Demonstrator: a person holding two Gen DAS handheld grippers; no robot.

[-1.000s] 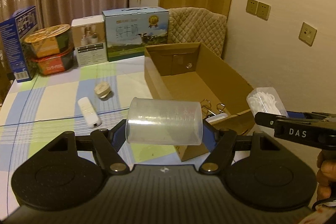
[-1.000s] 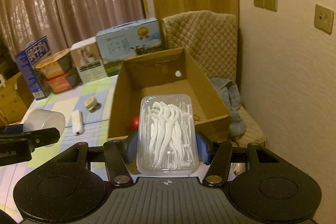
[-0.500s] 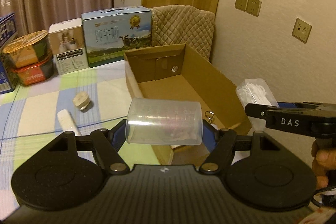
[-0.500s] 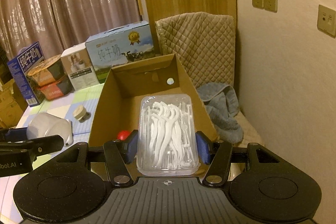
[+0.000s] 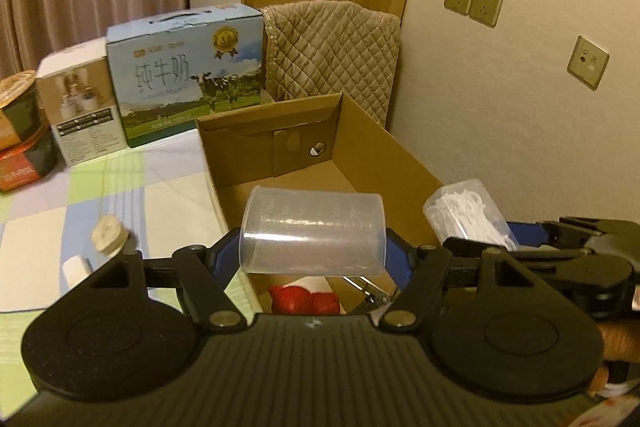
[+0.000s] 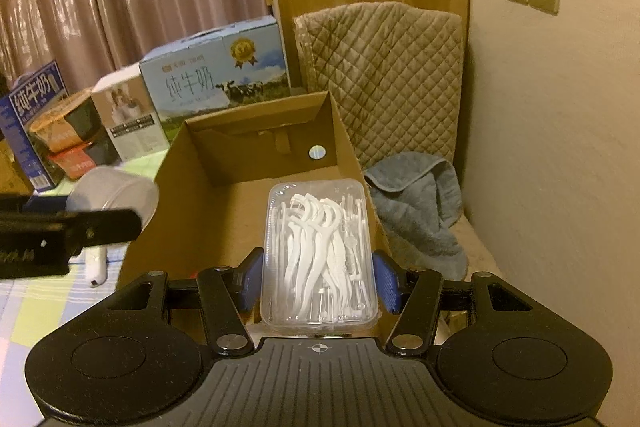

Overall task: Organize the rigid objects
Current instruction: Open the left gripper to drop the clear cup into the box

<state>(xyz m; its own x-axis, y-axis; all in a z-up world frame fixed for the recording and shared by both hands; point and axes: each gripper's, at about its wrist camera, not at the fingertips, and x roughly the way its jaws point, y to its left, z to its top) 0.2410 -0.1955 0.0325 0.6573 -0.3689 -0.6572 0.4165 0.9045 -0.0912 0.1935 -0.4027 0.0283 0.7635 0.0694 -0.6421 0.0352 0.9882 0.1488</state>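
My left gripper (image 5: 314, 253) is shut on a clear plastic measuring cup (image 5: 312, 231), held sideways above the near end of an open cardboard box (image 5: 384, 163). My right gripper (image 6: 318, 281) is shut on a clear case of white floss picks (image 6: 320, 255), also over the box (image 6: 192, 187). In the left wrist view the floss case (image 5: 466, 215) and right gripper show at the right. The right wrist view catches the cup (image 6: 112, 193) at the left. Inside the box lie a red object (image 5: 304, 301) and metal clips (image 5: 368, 291).
On the checked tablecloth (image 5: 120, 187) lie a small round beige piece (image 5: 108, 235) and a white stick-shaped item (image 6: 96, 263). A milk carton (image 5: 188, 71), a white box (image 5: 80, 103) and stacked bowls (image 5: 20, 139) stand at the back. A quilted chair (image 6: 380, 75) holds a grey towel (image 6: 420, 211).
Both grippers have moved right with their loads, from beside the box to over its near end. The table items have slid left in view, and the red object now shows below the cup.
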